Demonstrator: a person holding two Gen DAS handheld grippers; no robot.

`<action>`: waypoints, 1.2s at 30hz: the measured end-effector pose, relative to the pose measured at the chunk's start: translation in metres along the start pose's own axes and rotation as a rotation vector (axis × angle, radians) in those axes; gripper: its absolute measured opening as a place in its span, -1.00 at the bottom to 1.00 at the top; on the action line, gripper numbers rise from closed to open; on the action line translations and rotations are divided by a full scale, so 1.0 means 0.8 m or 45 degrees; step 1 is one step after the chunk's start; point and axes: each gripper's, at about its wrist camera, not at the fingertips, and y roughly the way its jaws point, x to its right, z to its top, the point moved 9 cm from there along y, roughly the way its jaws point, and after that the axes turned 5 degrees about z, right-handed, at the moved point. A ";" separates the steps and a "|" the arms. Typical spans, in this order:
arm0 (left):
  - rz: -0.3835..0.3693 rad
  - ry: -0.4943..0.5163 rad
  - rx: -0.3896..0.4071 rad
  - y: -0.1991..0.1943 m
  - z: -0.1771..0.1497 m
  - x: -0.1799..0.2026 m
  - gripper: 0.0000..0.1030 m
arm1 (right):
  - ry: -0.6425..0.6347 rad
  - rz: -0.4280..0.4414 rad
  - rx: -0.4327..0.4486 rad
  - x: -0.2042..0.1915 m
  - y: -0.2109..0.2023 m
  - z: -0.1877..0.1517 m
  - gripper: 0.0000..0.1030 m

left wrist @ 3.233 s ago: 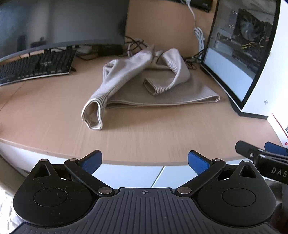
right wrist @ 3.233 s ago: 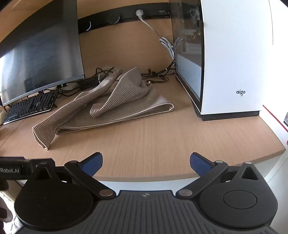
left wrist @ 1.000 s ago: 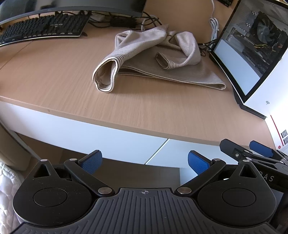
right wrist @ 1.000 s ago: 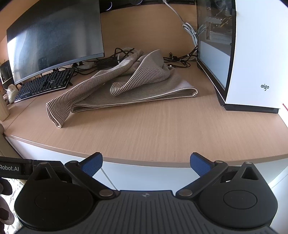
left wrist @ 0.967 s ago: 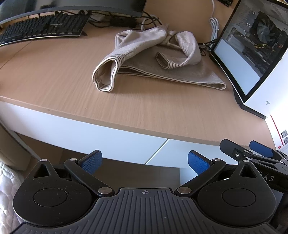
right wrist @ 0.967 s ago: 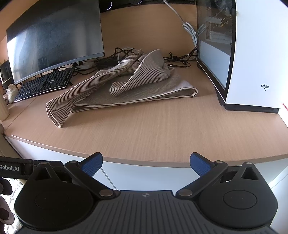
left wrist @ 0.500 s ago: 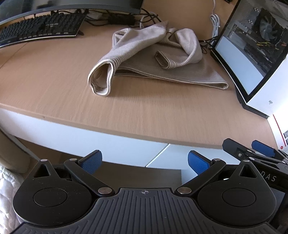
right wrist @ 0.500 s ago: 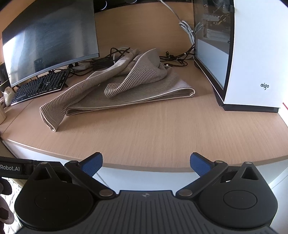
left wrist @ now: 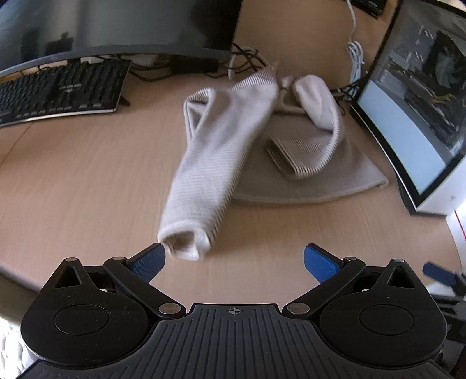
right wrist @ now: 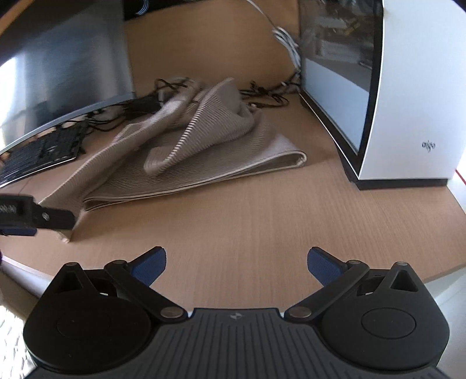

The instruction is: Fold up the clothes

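Observation:
A beige ribbed sweater (left wrist: 305, 163) lies loosely folded on the wooden desk (left wrist: 87, 175), its two sleeves draped over the body. One long sleeve (left wrist: 209, 175) runs toward me and its cuff (left wrist: 186, 242) lies just ahead of my left gripper (left wrist: 234, 258), close to the left fingertip. That gripper is open with nothing between its fingers. In the right wrist view the sweater (right wrist: 204, 151) sits ahead and to the left. My right gripper (right wrist: 236, 262) hangs open over bare desk. The left gripper (right wrist: 32, 217) shows at that view's left edge, by the cuff.
A curved monitor (left wrist: 116, 26) and a black keyboard (left wrist: 58, 90) stand at the back left. A white PC case with a glass side (right wrist: 407, 96) stands on the right, close to the sweater's edge. Cables (right wrist: 262, 93) lie behind the sweater. The desk's front edge (right wrist: 26, 274) runs near both grippers.
Both grippers have moved forward from below the desk edge to over the desk. My left gripper now sits right at the sleeve cuff. Both stay open.

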 end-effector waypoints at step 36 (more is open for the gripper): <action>-0.258 0.156 -0.149 0.164 0.129 0.048 1.00 | 0.333 0.358 -0.114 -0.008 0.236 0.209 1.00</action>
